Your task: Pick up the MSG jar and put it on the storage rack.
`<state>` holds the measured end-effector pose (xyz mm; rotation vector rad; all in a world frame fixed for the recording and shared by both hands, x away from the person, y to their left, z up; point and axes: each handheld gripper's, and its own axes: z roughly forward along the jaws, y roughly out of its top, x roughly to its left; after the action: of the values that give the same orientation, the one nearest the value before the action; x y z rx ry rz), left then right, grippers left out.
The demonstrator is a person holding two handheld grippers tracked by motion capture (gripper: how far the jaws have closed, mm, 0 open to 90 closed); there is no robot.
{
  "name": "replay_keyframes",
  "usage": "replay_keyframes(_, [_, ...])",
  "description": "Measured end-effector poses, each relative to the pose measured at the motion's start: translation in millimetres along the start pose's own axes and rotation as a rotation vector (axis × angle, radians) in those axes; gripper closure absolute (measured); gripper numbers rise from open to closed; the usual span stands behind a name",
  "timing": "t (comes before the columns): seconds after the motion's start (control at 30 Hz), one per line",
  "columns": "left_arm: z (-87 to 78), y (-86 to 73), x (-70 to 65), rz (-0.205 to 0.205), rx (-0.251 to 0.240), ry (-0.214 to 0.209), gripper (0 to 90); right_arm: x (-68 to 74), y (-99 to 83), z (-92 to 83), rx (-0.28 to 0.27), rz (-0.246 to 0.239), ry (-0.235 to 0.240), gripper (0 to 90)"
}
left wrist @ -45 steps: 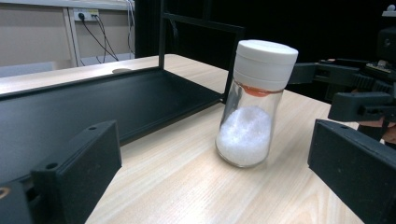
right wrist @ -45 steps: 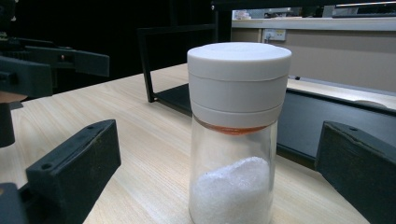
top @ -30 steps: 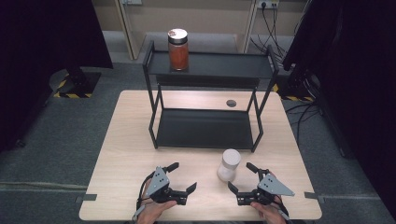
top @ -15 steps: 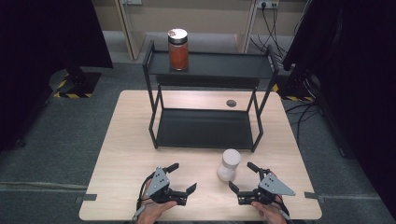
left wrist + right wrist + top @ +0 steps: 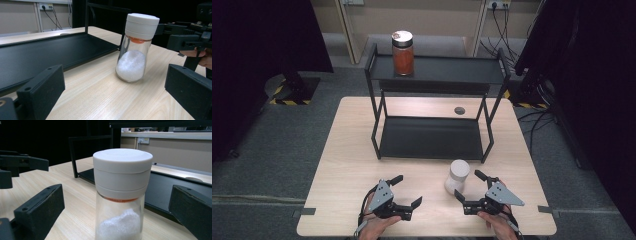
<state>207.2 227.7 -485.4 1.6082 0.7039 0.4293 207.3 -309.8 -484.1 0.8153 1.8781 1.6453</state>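
White-capped jar (image 5: 122, 195) bears no label between right gripper's (image 5: 474, 186) spread jaws.

white-capped jar (image 5: 122, 195): base cut off by bottom edge in right gripper view, foot unseen there
left hand-held gripper (image 5: 112, 100): jaws cropped at bottom and right edges in left gripper view
person's hands (image 5: 379, 225): mostly under the gripper bodies, wrists cut by bottom edge in high view
dark round spot on table (image 5: 459, 110): too small to tell what it is
orange jar (image 5: 402, 52): contents unclear, label unreadable
room sides: black, nothing readable
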Motion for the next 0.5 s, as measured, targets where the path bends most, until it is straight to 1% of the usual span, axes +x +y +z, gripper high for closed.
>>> replay_keyframes(0.3, [0.7,-1.0,1.1,-0.004,0.005,0.001,2.1,-1.0,0.7,9.3,0.016,-0.007,-0.008,2.3])
replay_keyframes(0.5, [0.3,-1.4,1.5,-0.005,0.004,0.001,2.2,-1.6,1.8,17.1,0.021,-0.01,-0.007,6.3])
